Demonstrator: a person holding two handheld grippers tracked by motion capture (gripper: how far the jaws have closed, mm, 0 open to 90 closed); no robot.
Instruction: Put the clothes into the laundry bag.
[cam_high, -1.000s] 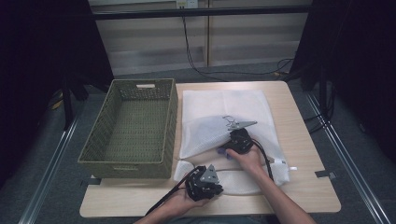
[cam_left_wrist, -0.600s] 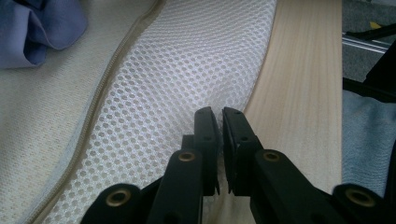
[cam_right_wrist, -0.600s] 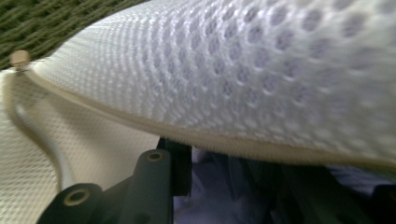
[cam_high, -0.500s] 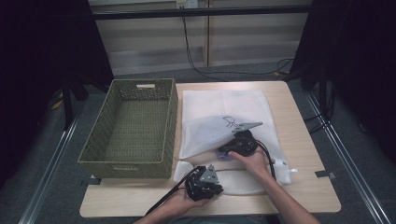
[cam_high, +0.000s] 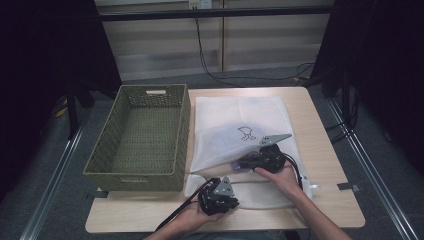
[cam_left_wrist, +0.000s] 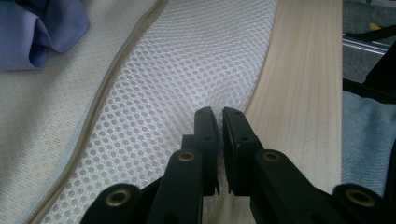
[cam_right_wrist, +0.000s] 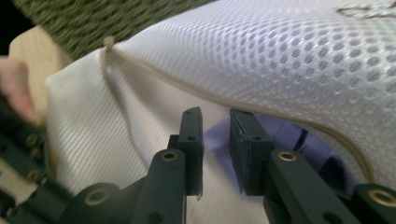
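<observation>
- The left gripper (cam_high: 218, 196) sits at the near edge of the white mesh laundry bag (cam_high: 240, 120). Its jaws are almost together and pinch a small fold of the mesh, seen up close in the left gripper view (cam_left_wrist: 218, 122).
- The right gripper (cam_high: 261, 159) rests on the middle of the bag, at the open zipper mouth. In the right gripper view (cam_right_wrist: 215, 123) its jaws are a little apart. A bit of purple cloth (cam_right_wrist: 280, 135) shows between and behind them, but I cannot tell if they hold it.
- The bag lies flat on the wooden counter (cam_high: 327, 150). The zipper (cam_left_wrist: 100, 100) runs along the bag's opening.
- The purple cloth (cam_left_wrist: 35, 28) sits inside the bag, near its mouth.
- A green woven basket (cam_high: 142, 137) stands just beside the bag on the left, touching its edge. It looks empty.
- Bare counter shows along the right side and the near edge.
- The person's left hand (cam_high: 192, 217) and right hand (cam_high: 280, 177) hold the grippers.
</observation>
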